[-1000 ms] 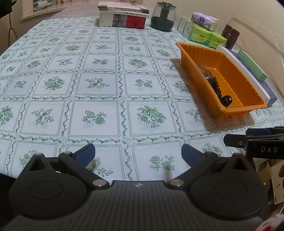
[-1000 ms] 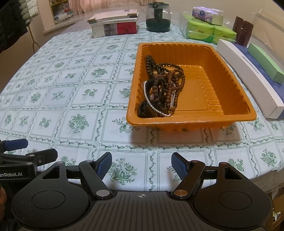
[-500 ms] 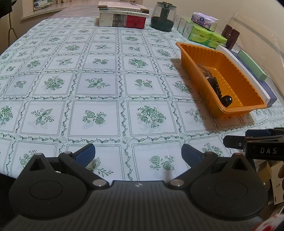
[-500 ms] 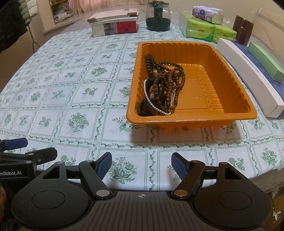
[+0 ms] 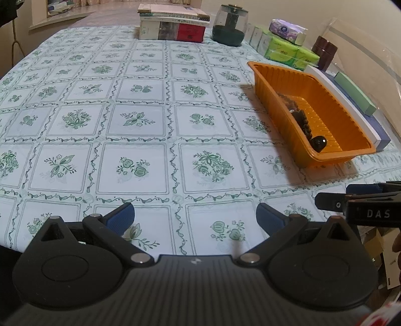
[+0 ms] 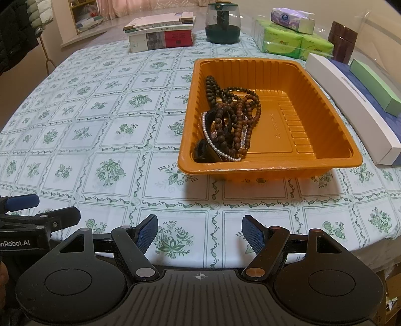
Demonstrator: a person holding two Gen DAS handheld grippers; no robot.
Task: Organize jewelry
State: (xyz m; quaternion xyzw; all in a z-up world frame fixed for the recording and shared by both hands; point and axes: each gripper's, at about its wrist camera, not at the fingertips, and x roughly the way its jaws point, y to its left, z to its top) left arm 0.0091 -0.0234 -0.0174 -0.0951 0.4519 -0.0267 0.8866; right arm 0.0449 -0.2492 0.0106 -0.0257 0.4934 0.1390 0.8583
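Green-and-white floral tablecloth [image 5: 140, 120] runs bare from the near table edge, where the left gripper [image 5: 195, 218] and right gripper [image 6: 199, 232] both hang with blue-padded jaws spread wide and nothing between them. Ahead of the right jaws, slightly to their right, sits the orange ribbed plastic tray [image 6: 325, 130], its near rim well apart from them, holding a tangle of brown wooden bead strands [image 6: 233, 117] and a white pearl bracelet [image 6: 213, 143] against its left wall. Beyond it, stacked books [image 6: 160, 35], a dark green glass jar [image 6: 222, 23] and green tissue packs [image 6: 298, 42] line the far edge.

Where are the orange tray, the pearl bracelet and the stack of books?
orange tray [image 6: 270, 167], right wrist view, on its near rim.
pearl bracelet [image 6: 208, 136], right wrist view, on its left strand.
stack of books [image 6: 160, 38], right wrist view, on the bottom book's spine.
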